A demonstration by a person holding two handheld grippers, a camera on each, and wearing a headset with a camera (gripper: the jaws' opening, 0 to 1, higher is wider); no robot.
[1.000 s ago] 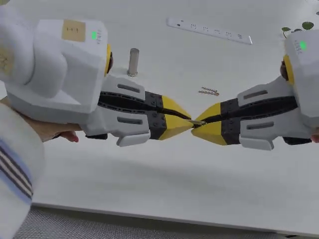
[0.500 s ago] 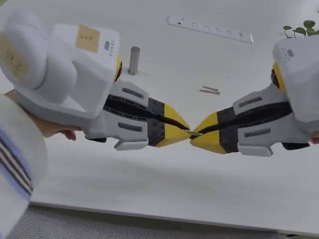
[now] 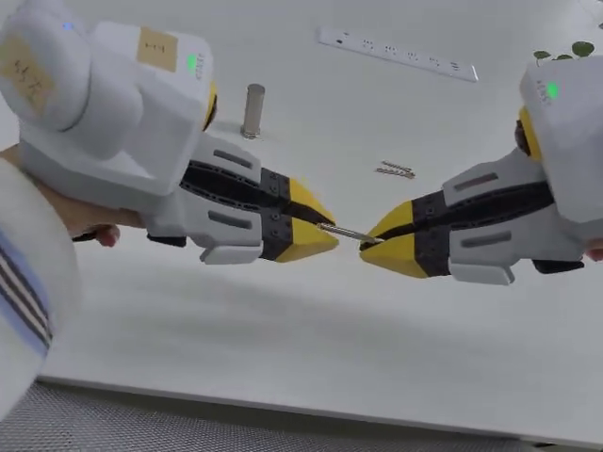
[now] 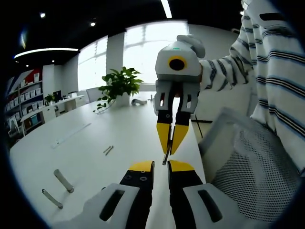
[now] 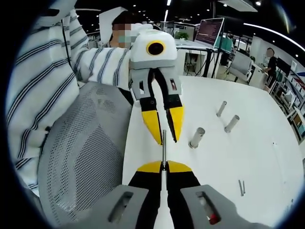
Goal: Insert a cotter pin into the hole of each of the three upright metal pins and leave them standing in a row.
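Cotter pin point(image 3: 347, 232) bridged your grippers above the table point(image 3: 283, 330): right gripper point(image 3: 369, 245) clamped one end, left gripper point(image 3: 327, 231) stood narrowly parted around the other. Light, thin, probably slippery, it wanted a square grip near mid-shank. A metal pin point(image 3: 253, 111) stood at 11 o'clock.

White workbench point(image 3: 283, 339), white power strip point(image 3: 396, 56) along its far side, potted plant point(image 4: 119, 85), grey mesh chair point(image 5: 86, 152), monitor point(image 5: 210, 31) behind.
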